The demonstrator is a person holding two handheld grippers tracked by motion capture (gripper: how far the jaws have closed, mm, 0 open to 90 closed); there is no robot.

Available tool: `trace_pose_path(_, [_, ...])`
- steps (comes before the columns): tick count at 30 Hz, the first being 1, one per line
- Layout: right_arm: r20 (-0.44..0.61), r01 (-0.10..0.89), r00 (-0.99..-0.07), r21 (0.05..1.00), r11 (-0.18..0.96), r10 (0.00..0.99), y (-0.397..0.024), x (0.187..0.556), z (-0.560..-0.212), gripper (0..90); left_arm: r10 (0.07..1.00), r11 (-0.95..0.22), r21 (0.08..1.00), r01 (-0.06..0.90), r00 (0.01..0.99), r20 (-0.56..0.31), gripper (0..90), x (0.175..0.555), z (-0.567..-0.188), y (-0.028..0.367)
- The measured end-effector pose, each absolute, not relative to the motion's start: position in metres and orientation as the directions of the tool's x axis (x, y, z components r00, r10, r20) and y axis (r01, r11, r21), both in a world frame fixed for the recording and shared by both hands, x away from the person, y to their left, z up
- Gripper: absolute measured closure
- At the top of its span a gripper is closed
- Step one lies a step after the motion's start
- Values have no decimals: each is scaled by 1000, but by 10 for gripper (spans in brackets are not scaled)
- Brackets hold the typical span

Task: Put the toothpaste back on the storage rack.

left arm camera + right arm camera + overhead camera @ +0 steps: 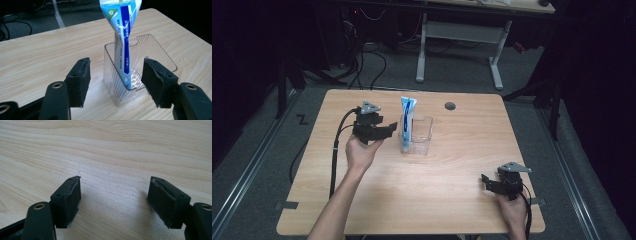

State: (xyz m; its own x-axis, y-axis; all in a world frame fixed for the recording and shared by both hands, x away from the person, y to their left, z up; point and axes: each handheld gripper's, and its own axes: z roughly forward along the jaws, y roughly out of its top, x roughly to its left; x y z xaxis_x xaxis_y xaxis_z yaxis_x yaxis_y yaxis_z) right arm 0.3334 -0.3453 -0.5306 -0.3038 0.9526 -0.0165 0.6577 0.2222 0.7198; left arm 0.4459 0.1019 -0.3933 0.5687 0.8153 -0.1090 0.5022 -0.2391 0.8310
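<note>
Left hand-held gripper (pixel 116 82), jaws wide, faces a toothpaste tube (pixel 123 37) upright in a clear ribbed container (pixel 112 70); right hand-held gripper (pixel 113 202), at the bench's (pixel 452 200) five o'clock, also gapes.

Left forearm (pixel 337 200) stretched up and forward from the bottom edge, hand (pixel 361 152) wrapped under the left gripper (pixel 116 80), grey plate on top, cable trailing back along the arm. Jaws spread wide, pads (pixel 81 80) gripping nothing. Right hand (pixel 513 210) tucked low, close to the body, holding the right gripper (pixel 113 200) pointed left across the table, jaws parted too, nothing between the pads (pixel 72 200).
</note>
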Motion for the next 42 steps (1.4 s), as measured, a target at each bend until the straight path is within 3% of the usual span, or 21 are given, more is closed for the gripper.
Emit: trace_pose_path(42, [-15,659,-303,719,221,953,-345,333,-531,265,840,-163,850,502,522,-147,398,409,-406,142])
